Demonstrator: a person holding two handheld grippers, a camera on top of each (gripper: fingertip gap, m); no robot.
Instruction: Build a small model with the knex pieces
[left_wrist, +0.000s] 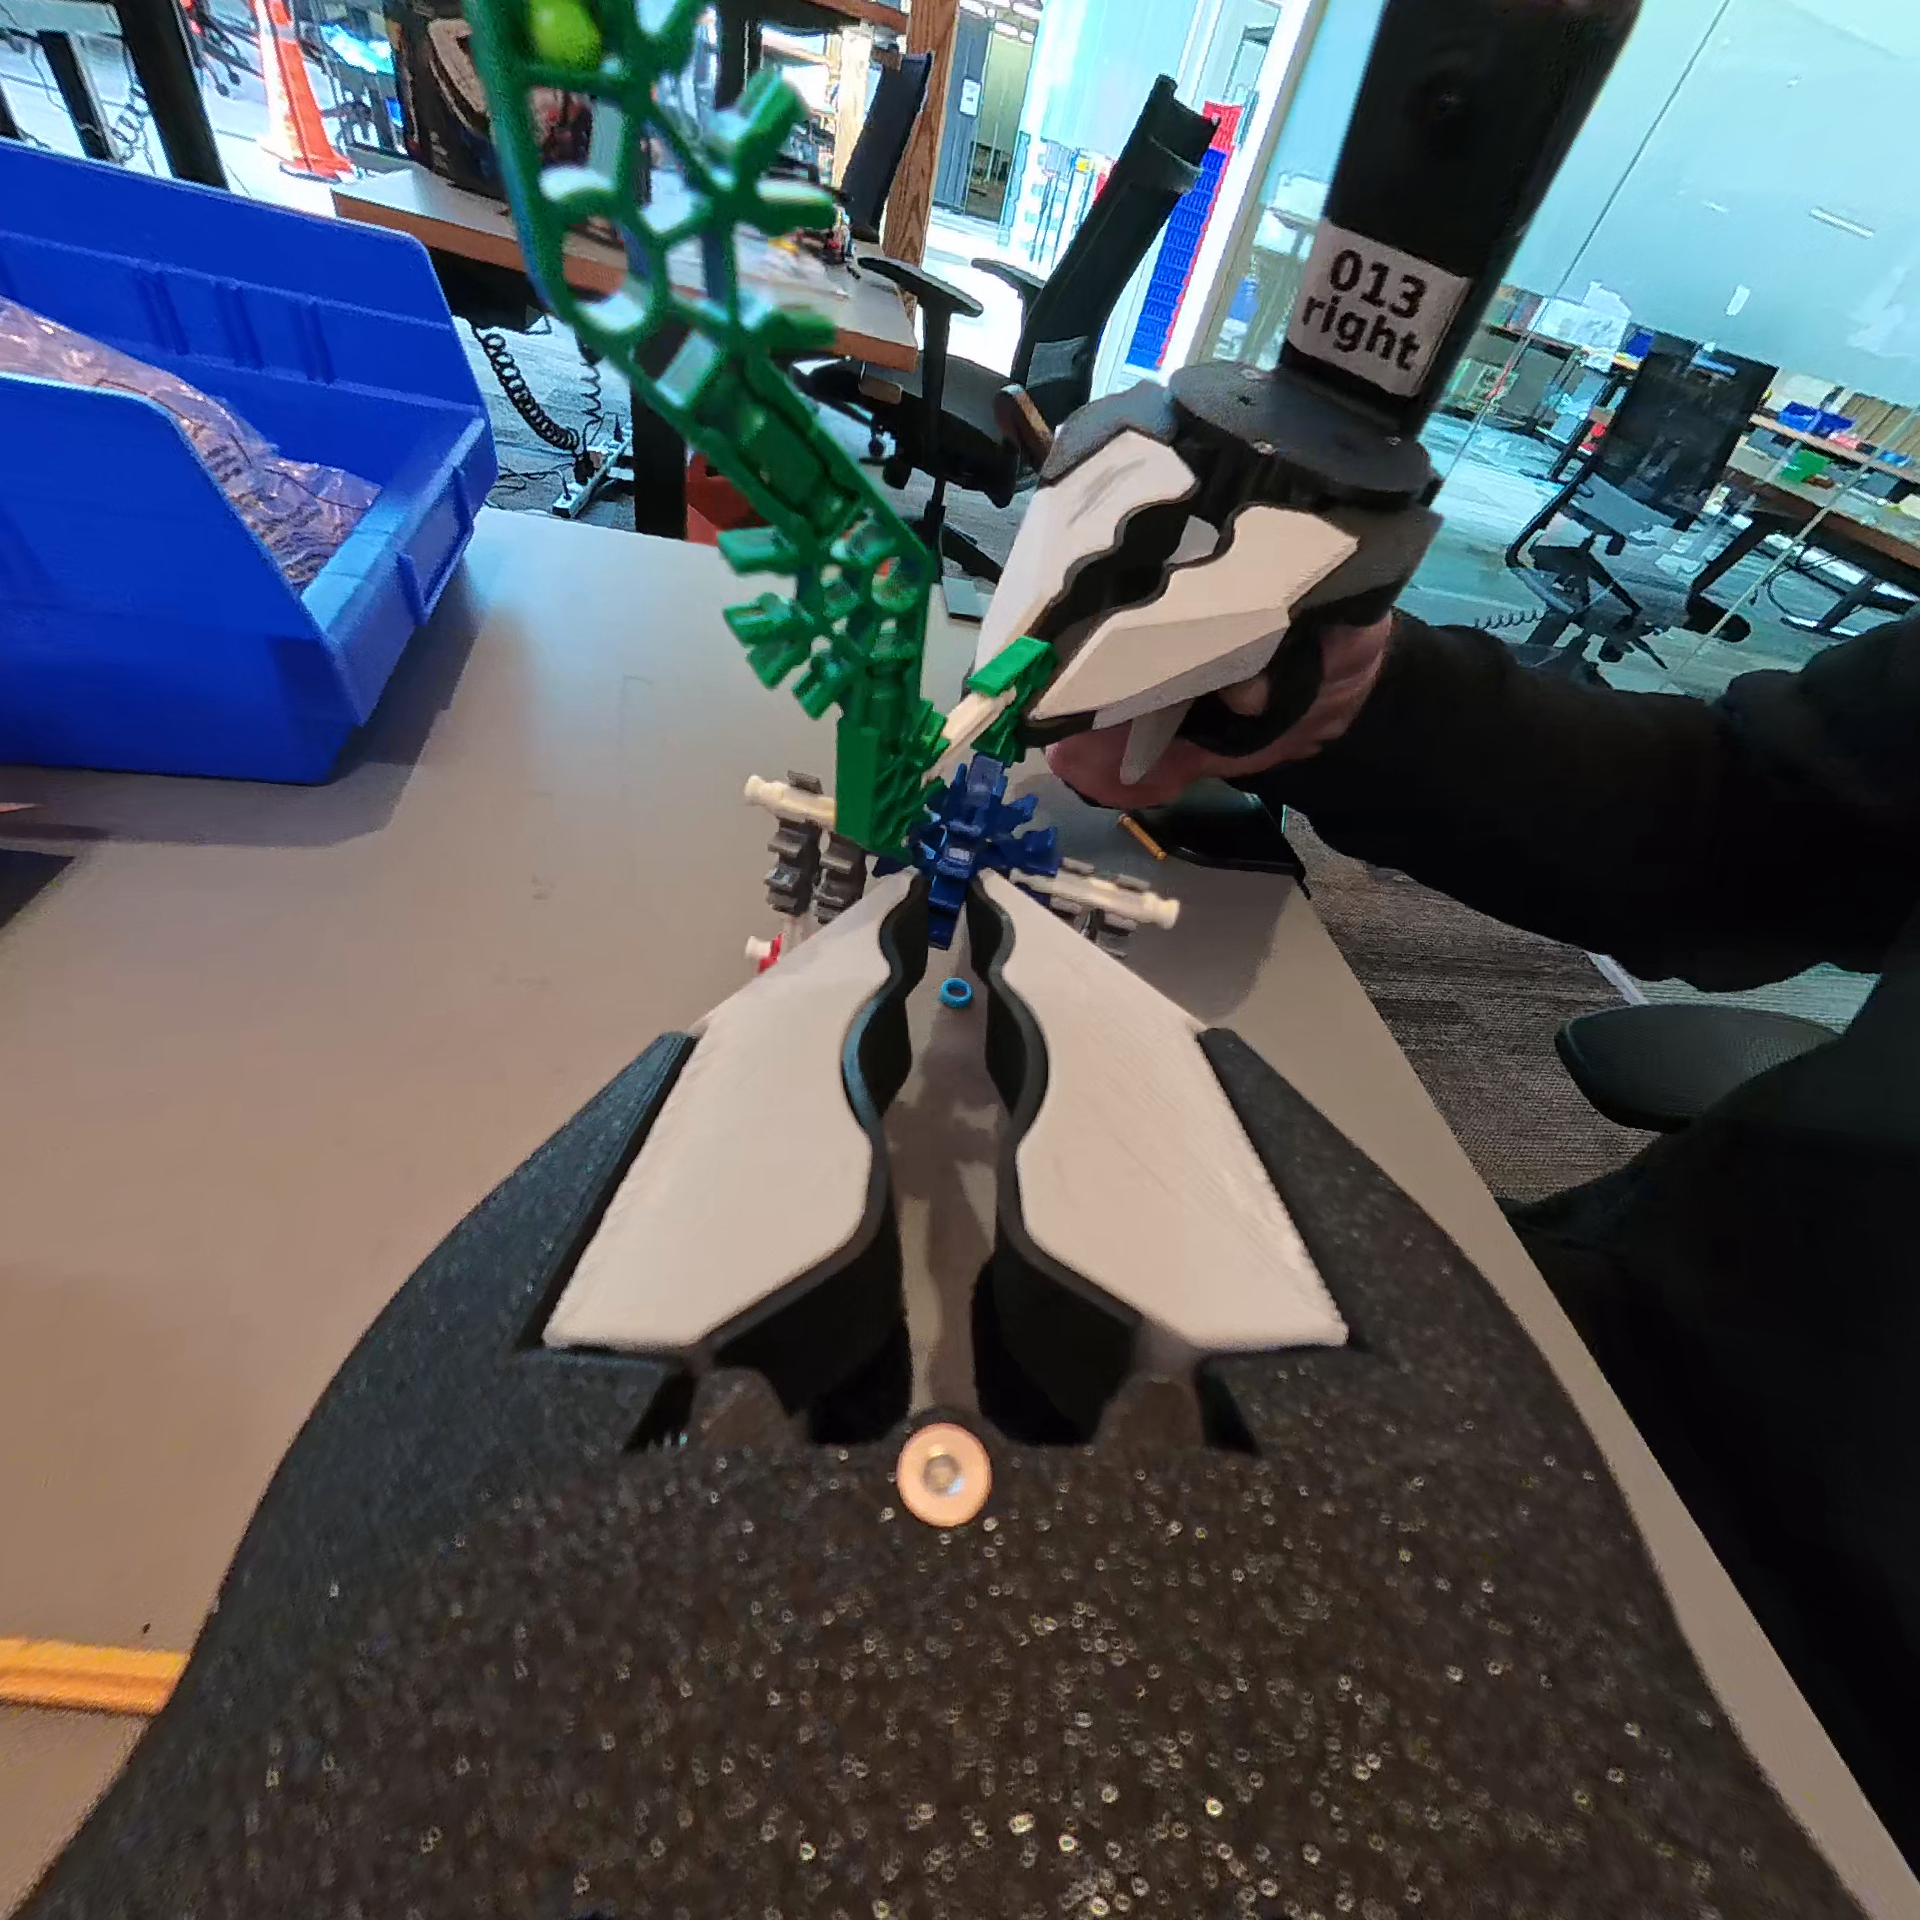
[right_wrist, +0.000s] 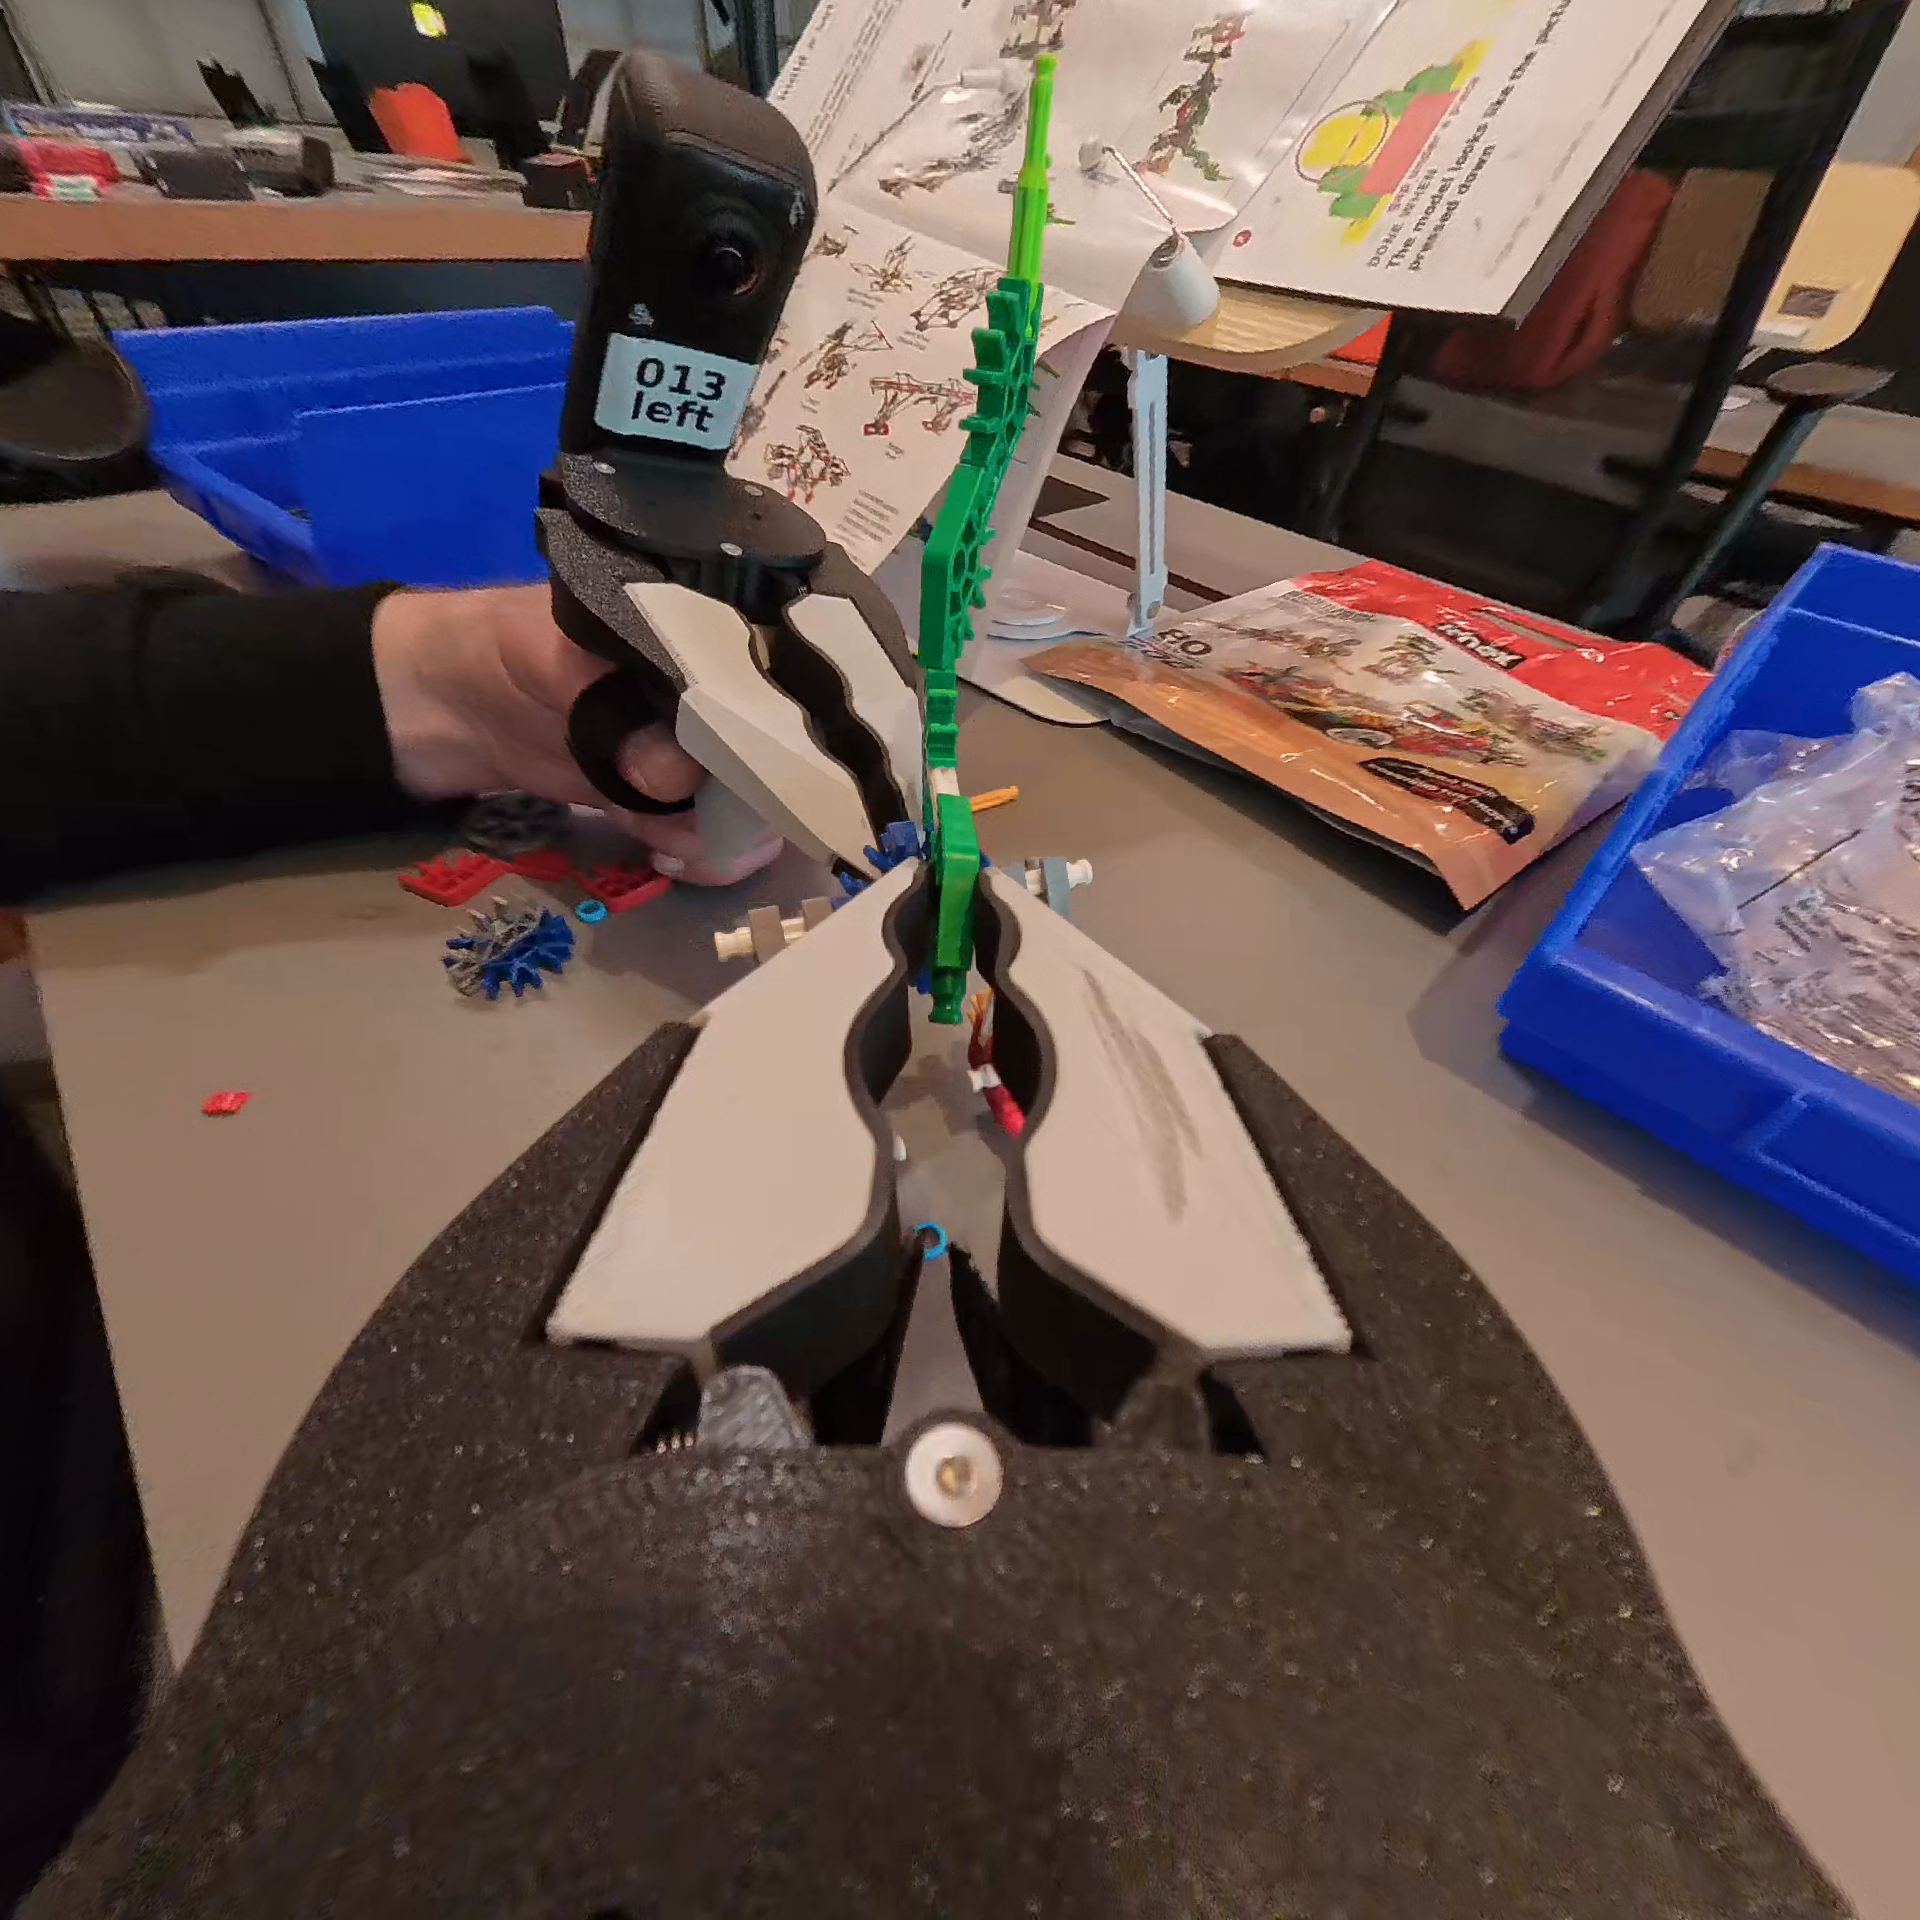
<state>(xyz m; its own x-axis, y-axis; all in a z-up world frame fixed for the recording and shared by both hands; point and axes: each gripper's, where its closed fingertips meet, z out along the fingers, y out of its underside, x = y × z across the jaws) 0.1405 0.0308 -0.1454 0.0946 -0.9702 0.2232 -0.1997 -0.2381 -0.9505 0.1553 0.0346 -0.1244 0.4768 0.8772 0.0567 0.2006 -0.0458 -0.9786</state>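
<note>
Your left gripper (left_wrist: 943, 894) sits low centre in the left wrist view, fingers pinched on the blue connector (left_wrist: 961, 847) at the base of the toy build. Your right gripper (right_wrist: 951, 914), low centre in its own view, has its fingers clamped on the green piece (right_wrist: 954, 883) at the bottom of the tall green lattice (right_wrist: 977, 520), which leans up toward the top of the frame.

Just under the build there's a tiny blue ring (left_wrist: 952, 992) on the grey worktop (left_wrist: 312, 1039), plus grey gears (left_wrist: 810, 862) on white rods.

Left of centre in the right wrist view you've got a blue spiky connector (right_wrist: 509, 951) and red pieces (right_wrist: 540, 878) lying loose. Further back: a printed bag (right_wrist: 1382, 717) at right, an instruction sheet (right_wrist: 1143, 156) on a stand at the top, and blue bins (right_wrist: 1704, 987) holding plastic bags.
</note>
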